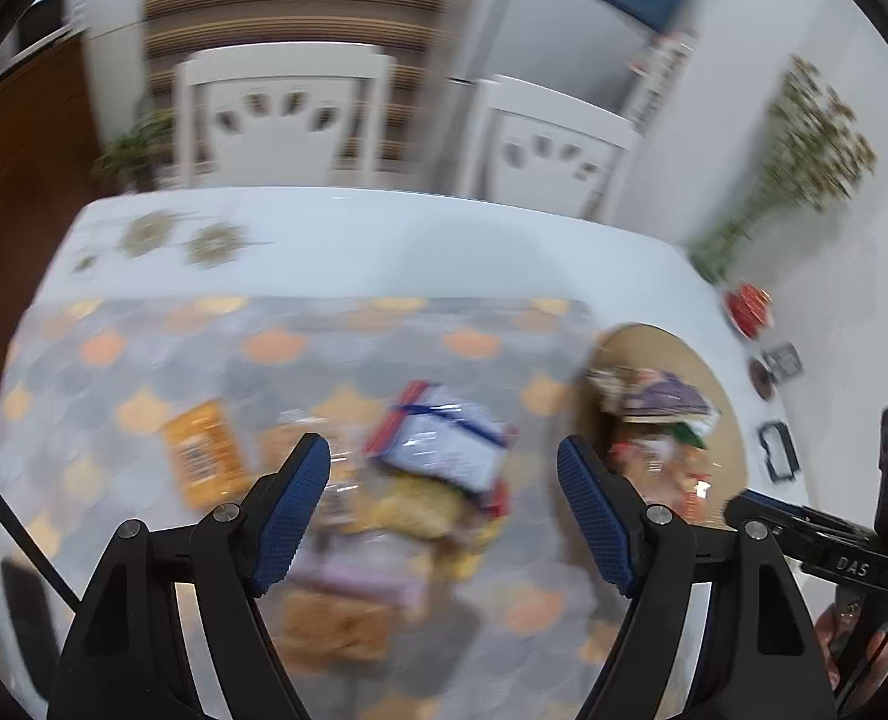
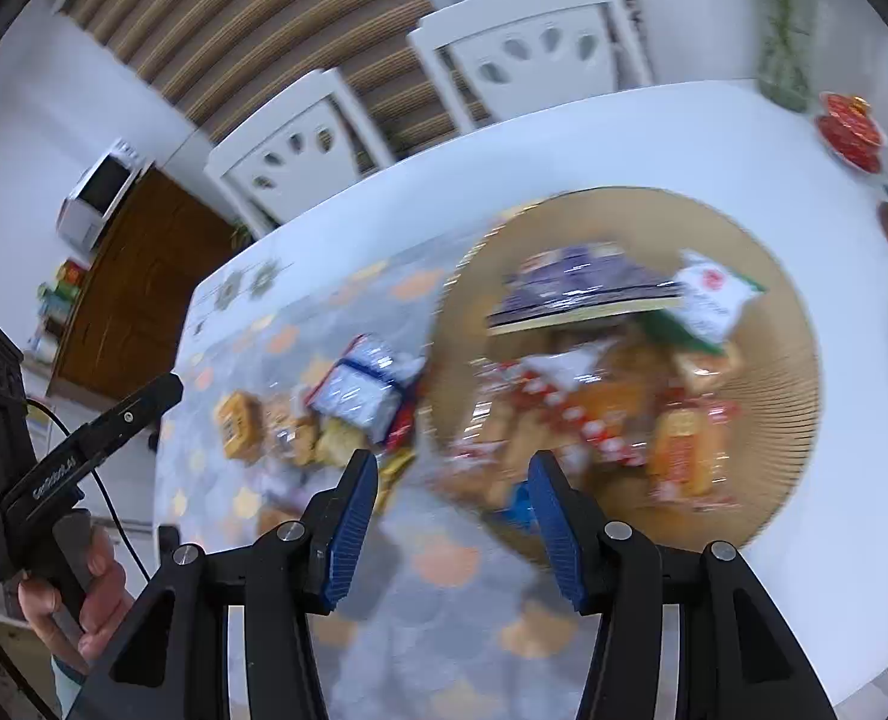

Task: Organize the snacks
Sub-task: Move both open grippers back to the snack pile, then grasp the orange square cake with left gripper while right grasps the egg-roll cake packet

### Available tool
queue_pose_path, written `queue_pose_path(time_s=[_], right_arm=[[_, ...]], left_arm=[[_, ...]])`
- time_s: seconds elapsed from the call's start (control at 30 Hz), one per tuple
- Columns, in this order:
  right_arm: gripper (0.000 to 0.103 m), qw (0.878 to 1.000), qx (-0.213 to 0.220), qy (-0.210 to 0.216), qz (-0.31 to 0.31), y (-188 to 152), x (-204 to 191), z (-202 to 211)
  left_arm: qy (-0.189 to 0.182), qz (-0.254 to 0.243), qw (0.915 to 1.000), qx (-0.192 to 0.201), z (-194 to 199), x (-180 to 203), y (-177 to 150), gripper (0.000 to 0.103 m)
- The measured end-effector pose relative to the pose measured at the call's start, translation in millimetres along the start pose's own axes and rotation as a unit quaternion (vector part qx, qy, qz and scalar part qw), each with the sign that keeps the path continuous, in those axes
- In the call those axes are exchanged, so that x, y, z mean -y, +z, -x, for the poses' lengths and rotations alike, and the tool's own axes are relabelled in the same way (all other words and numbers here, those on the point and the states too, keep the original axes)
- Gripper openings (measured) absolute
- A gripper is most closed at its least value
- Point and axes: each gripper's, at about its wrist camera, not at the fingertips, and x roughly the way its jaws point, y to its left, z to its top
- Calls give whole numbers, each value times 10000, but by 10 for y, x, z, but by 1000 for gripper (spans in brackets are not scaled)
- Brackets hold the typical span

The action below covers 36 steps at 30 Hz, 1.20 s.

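Both views blurred. Left hand-held gripper (image 1: 443,483) and right hand-held gripper (image 2: 453,495) have jaws apart, nothing between the pads, hovering over the table (image 2: 654,138). Round woven tray (image 2: 768,324) holds a heap of snack packets (image 2: 612,372); loose snacks (image 1: 438,444) lie just beside the tray on the patterned mat (image 1: 144,348).

white chairs (image 1: 282,114): 2 | round woven tray (image 2: 762,300): 1 | patterned mat (image 1: 144,360): 1 | microwave (image 2: 99,192): 1 | grippers (image 1: 444,480): 2
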Motion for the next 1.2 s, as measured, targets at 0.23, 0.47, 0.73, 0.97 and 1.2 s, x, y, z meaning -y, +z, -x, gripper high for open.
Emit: queue_pose_path(time_s=[0.23,0.47,0.73,0.97,1.2], right_arm=[[51,9983,-239,268,454,-82,-657,-274],[51,9911,-636,274,1140,-274,-1340,-674],[51,9779,-1174,245,1712,-406,-1753,-1222],[51,9660,-1644,250,1980,-536,-1815,-1665],[51,9369,-1783,33,3005,-735,-1917,-2037]], left_arm=[[515,628,9965,197,378,-886,-85,77],[419,1155,9924,-37,327,-1560,-160,77],[102,1314,9900,-503,-144,-1714,-211,77],[-112,1396,9864,-864,-596,-1737,-197,77],[-138,1526,9813,-1169,-1058,-1731,-169,77]])
